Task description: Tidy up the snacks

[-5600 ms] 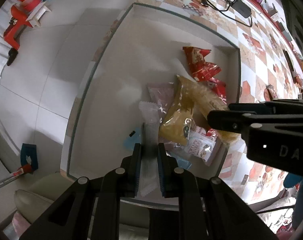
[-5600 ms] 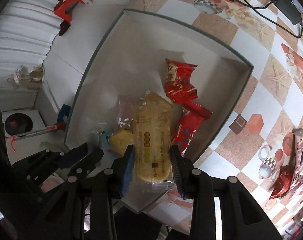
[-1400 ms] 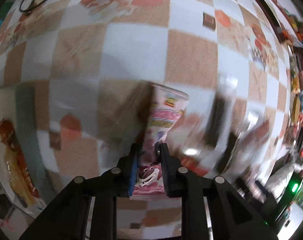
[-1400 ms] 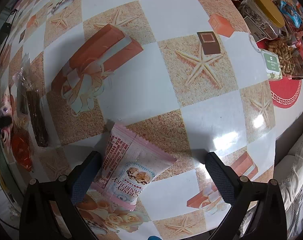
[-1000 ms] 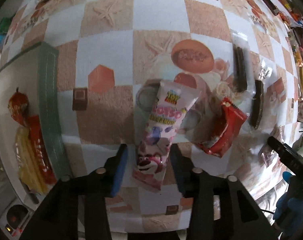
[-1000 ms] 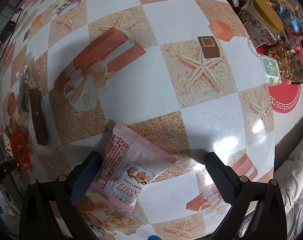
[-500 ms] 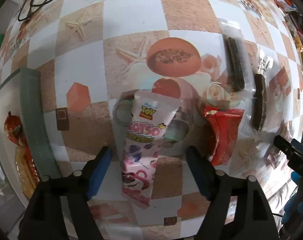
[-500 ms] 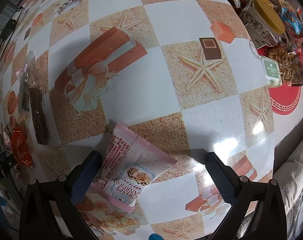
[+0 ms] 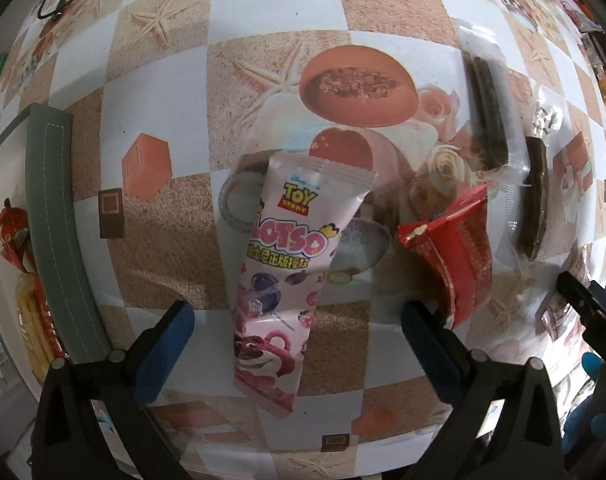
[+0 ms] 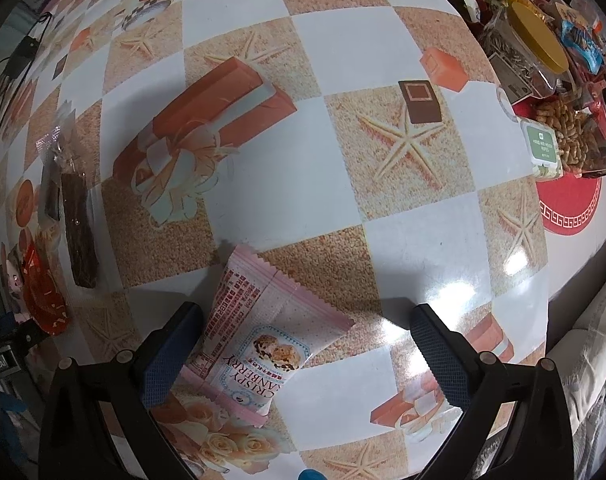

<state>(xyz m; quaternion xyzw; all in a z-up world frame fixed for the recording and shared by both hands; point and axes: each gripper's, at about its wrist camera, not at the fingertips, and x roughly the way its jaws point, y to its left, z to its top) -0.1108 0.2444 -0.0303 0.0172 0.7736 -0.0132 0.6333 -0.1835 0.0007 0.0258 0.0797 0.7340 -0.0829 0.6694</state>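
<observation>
Jaws of the left gripper (image 9: 297,322) are seen opening, spread wide, with the pink Lotso packet (image 9: 285,276) lying flat on the tablecloth (image 9: 279,44) between them, touched by neither pad. Just beside its right finger a red packet (image 9: 459,248) is found, and beyond that two dark bars in clear wrap (image 9: 489,116). A grey-green tray rim (image 9: 59,224) is seen at the left edge. "TOY STORY" and "LOTSO" can be read on the packet. The right gripper (image 10: 305,348) is held wide apart over a pink cranberry packet (image 10: 263,332), which lies near the left finger, not clamped. Open cloth is left ahead of it. "CRISPY" and part of "CRANBERRY" can be read.
</observation>
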